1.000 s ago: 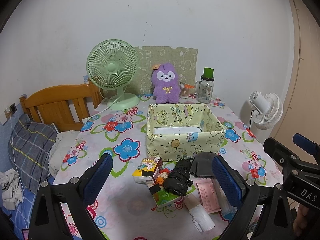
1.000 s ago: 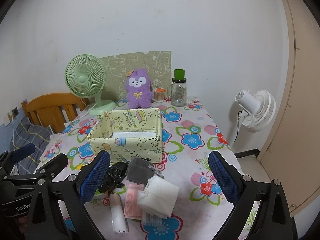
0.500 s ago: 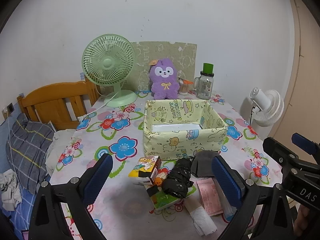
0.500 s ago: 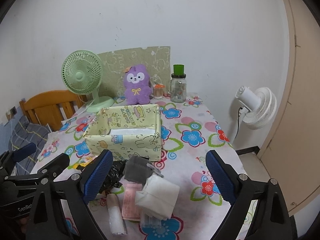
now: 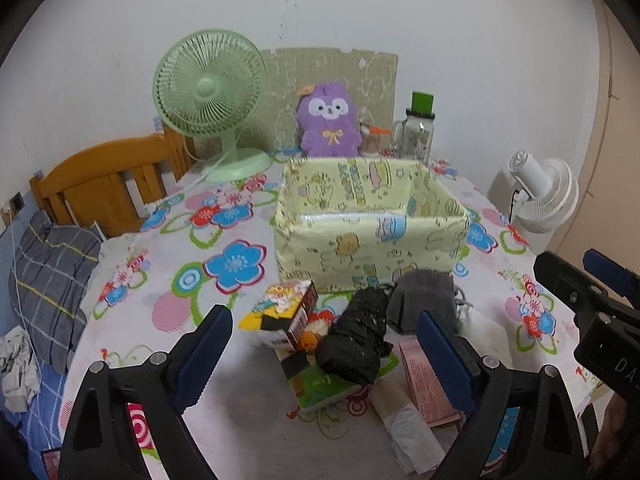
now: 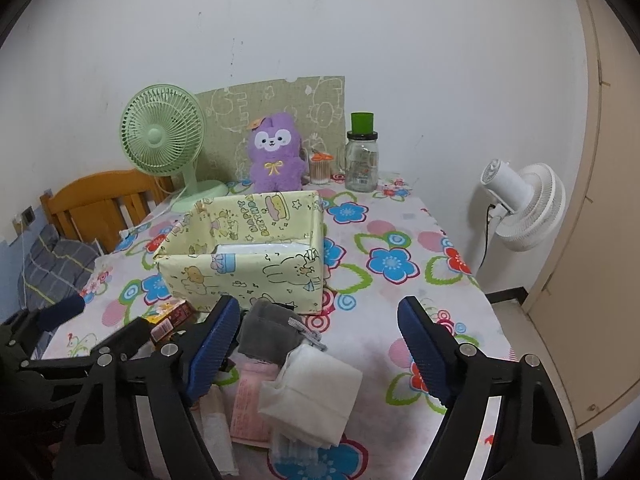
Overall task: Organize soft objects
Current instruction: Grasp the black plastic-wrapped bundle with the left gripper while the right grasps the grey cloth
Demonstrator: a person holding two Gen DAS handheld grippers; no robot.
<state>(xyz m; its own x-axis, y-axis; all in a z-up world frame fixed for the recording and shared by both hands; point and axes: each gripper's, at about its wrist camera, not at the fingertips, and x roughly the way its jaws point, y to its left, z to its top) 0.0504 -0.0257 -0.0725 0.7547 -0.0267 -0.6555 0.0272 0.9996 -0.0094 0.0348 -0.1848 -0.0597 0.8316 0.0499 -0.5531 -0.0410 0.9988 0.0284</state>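
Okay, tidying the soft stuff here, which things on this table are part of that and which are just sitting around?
Job: yellow box, grey pouch, white cloth, black bundle, pink packet, both open claws, left and right.

Lying about: green fan, purple plush, jar, snack box, white fan.

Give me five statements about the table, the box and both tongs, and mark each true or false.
1. Both tongs, left tongs and right tongs, are open and hold nothing. True.
2. The purple plush lies inside the yellow box. False: it sits behind the box, near the wall.
3. The green fan stands at the table's far left. True.
4. The grey pouch lies in front of the box. True.
5. The white folded cloth hangs from the right tongs. False: it rests on the table.
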